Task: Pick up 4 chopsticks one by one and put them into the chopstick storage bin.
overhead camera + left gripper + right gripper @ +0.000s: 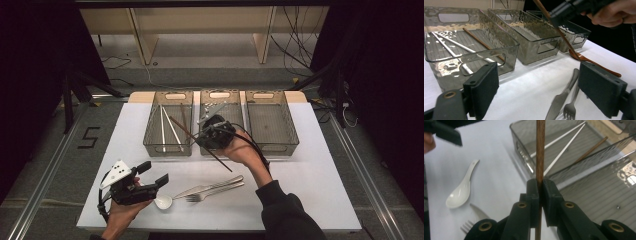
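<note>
My right gripper [204,131] [539,186] is shut on a brown wooden chopstick [223,163] [540,150] and holds it slanted above the near rims of the left bin [150,145] and the middle bin [204,150]. The left bin holds two white chopsticks [167,127] [451,45] and another brown chopstick [480,40]. My left gripper [154,173] [542,91] rests open at the table's front left, nothing between its jaws. A white spoon [164,201] [461,192] lies just right of it.
A knife [210,187] [561,97] and a fork [215,193] [571,107] lie side by side at the front middle. A brown wooden spoon [594,62] lies near the bins. A third bin [290,140] stands at the back right on the white table [320,190].
</note>
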Action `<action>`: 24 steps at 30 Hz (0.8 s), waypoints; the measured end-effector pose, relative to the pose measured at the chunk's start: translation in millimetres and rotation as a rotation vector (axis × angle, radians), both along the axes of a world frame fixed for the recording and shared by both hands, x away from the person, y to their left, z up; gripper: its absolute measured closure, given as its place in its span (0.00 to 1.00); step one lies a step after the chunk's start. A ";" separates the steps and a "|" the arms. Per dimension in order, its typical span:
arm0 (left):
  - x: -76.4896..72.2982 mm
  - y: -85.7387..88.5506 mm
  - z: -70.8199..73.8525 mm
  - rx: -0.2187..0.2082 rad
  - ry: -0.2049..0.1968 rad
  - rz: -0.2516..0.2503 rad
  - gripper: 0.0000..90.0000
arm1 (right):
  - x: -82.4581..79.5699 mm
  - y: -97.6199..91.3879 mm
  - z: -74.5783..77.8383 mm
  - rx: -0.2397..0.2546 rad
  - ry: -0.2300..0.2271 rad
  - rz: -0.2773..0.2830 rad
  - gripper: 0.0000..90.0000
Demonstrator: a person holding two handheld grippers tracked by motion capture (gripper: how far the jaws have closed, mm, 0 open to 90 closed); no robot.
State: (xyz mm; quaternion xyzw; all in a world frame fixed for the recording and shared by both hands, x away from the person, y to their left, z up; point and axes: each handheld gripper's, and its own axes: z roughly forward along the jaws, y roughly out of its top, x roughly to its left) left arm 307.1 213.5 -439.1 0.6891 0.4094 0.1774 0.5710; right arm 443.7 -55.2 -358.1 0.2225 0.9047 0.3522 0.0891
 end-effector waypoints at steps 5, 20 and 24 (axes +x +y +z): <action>0.0 0.5 0.1 0.002 0.001 -0.002 0.18 | 12.6 9.7 5.8 0.046 -0.005 -0.026 0.94; -0.1 0.3 0.3 -0.009 0.001 -0.001 0.18 | 44.0 35.0 23.7 0.190 0.010 -0.128 0.94; -0.2 0.2 0.2 -0.011 0.000 0.000 0.18 | 50.2 39.6 25.8 0.199 -0.001 -0.148 0.94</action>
